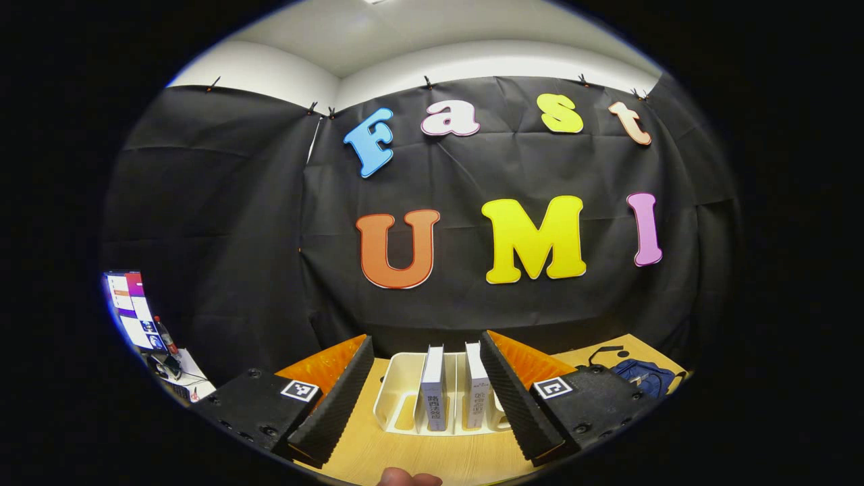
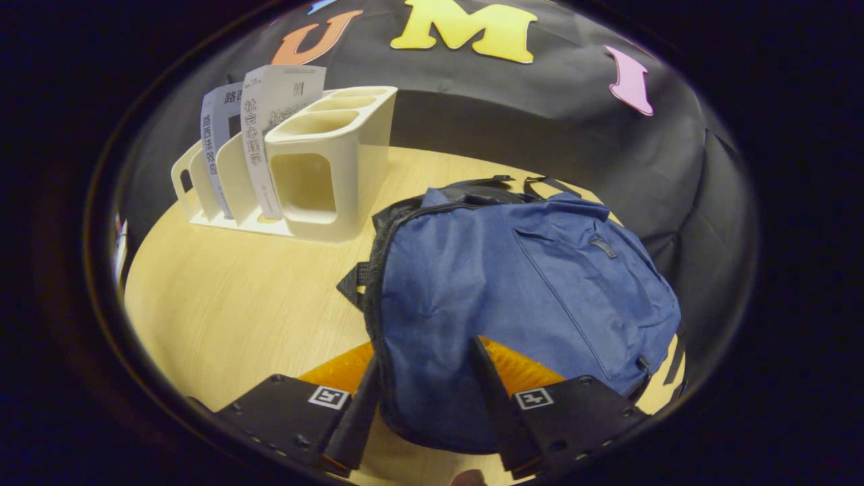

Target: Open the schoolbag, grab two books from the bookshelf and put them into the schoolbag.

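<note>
On wooden table [image 2: 223, 297], schoolbag [image 2: 513, 297], bookshelf [image 2: 324, 169]

I'm seeing a pale wooden bench [image 2: 223, 297] carrying a cream bookshelf [image 2: 317, 175] with two books [image 2: 270, 121] standing upright in its slots, and a blue schoolbag [image 2: 513, 297] lying flat just beside it

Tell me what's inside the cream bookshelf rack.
Two books stand upright in the bookshelf, in neighbouring slots: one book and a second book. The end cups look empty at the top; their bottoms are hidden by their walls.
</note>
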`<move>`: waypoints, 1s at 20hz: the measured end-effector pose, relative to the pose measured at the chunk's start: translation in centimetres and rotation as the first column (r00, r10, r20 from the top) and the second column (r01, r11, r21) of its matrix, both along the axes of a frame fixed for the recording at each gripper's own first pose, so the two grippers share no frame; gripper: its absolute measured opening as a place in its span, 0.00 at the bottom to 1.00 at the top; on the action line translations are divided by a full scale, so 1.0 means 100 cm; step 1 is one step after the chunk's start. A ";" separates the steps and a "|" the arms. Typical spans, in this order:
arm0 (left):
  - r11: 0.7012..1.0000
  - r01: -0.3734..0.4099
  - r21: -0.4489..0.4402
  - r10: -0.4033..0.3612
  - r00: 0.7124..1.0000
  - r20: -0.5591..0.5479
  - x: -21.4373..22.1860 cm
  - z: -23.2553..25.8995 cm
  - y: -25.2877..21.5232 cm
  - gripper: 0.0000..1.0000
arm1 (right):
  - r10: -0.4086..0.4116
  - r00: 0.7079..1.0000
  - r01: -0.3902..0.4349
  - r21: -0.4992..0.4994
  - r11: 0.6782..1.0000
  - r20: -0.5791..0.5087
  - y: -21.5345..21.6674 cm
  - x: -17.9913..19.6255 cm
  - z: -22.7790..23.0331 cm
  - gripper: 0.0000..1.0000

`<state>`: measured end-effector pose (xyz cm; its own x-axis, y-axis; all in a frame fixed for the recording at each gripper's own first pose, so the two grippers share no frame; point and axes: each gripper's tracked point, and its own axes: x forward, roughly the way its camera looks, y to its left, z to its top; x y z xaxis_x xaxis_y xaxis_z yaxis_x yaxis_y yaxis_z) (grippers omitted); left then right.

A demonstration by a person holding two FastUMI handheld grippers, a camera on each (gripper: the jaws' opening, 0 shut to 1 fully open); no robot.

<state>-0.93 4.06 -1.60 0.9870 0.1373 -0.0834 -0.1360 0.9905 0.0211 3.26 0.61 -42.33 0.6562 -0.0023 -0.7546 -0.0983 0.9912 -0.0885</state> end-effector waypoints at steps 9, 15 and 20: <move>1.000 0.017 -0.019 -0.017 1.000 -0.002 0.005 -0.003 -0.013 0.99 | 0.036 0.998 -0.032 0.079 0.996 -0.051 0.002 0.000 0.015 0.01; 1.000 0.024 -0.001 -0.024 1.000 -0.010 0.024 -0.010 -0.004 0.99 | 0.076 0.995 -0.082 0.098 0.992 0.061 -0.017 0.007 0.094 0.00; 0.994 0.051 -0.095 -0.061 0.992 -0.107 0.054 -0.033 -0.002 1.00 | 0.037 0.979 -0.051 0.067 0.996 0.199 -0.102 0.020 0.197 0.00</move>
